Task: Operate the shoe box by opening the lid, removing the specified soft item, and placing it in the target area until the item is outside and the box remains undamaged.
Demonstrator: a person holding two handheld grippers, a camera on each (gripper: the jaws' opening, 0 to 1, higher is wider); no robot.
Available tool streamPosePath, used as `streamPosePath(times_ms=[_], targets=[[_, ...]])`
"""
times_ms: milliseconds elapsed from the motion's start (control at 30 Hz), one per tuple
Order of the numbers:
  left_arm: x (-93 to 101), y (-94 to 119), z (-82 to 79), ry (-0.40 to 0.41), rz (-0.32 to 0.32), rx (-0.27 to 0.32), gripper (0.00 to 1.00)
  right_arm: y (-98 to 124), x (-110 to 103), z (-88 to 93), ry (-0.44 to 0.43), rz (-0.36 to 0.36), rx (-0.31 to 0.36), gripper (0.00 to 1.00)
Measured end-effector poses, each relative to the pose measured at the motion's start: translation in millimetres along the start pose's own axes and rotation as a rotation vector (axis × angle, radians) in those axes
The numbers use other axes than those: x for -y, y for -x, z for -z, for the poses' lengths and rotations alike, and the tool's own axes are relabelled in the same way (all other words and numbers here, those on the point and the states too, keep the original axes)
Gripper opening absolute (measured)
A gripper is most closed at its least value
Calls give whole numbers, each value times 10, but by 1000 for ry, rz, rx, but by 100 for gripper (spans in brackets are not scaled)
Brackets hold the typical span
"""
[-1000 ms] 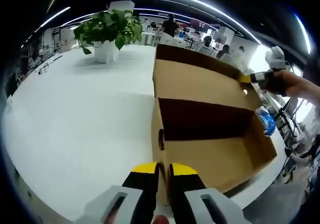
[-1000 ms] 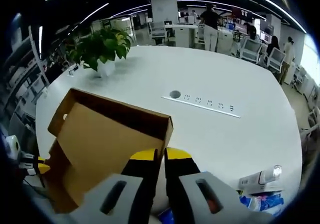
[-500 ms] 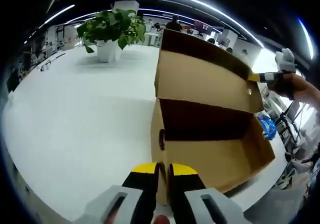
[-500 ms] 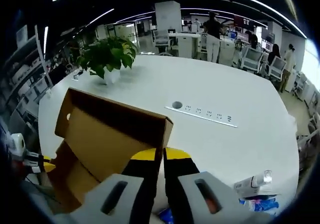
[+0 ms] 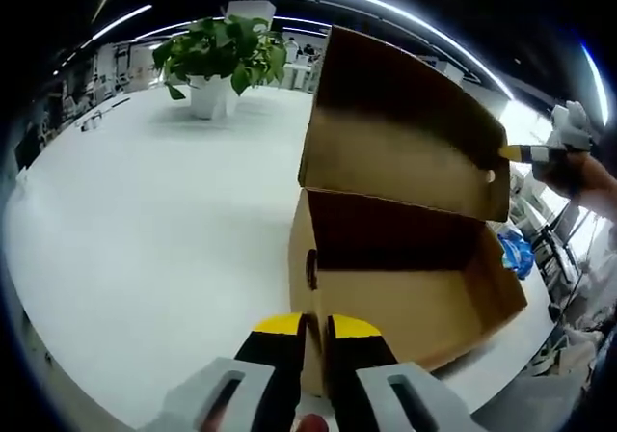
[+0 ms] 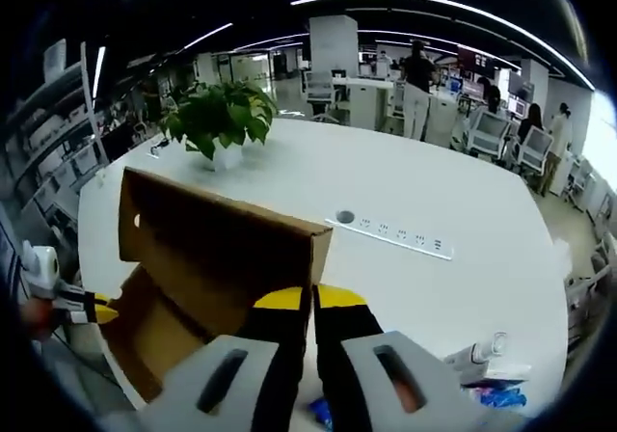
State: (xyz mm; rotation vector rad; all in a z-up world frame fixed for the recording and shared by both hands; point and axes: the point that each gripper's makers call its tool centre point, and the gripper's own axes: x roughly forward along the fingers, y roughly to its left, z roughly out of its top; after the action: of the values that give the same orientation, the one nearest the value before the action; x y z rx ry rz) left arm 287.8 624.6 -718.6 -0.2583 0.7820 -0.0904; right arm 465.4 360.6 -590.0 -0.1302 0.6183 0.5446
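The right hand-held gripper (image 6: 310, 302), jaws pinched on the lid (image 6: 222, 249) corner, has swung it higher than a second ago, so opening is nearly done. The left hand-held gripper (image 5: 316, 328) clamps the shoe box (image 5: 405, 292) front wall on the white counter (image 5: 145, 220). The plain brown cardboard interior looks empty; no soft item visible.

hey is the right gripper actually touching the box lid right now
Touching. In the right gripper view, the right gripper has its jaws closed on the edge of the lid, with the cardboard corner pinched between the yellow tips.
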Motion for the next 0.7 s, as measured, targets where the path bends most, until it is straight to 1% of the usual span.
streamPosePath(times_ms=[67,233,433,500,700], targets=[[15,-9,-6,3,3,1,9,41,-24,-3,19,-4,5,1],[29,-21,-13,13,3,8,9,129,-62,22,35,-12,14,0],[26,-26,-16,23,9,12,9,220,-100,81,52,-17,29,1],[26,-24,-14,24,10,13,9,254,-113,102,45,-23,33,1],[25,-29,-17,26,11,16,9,350,-175,191,78,-24,34,1]])
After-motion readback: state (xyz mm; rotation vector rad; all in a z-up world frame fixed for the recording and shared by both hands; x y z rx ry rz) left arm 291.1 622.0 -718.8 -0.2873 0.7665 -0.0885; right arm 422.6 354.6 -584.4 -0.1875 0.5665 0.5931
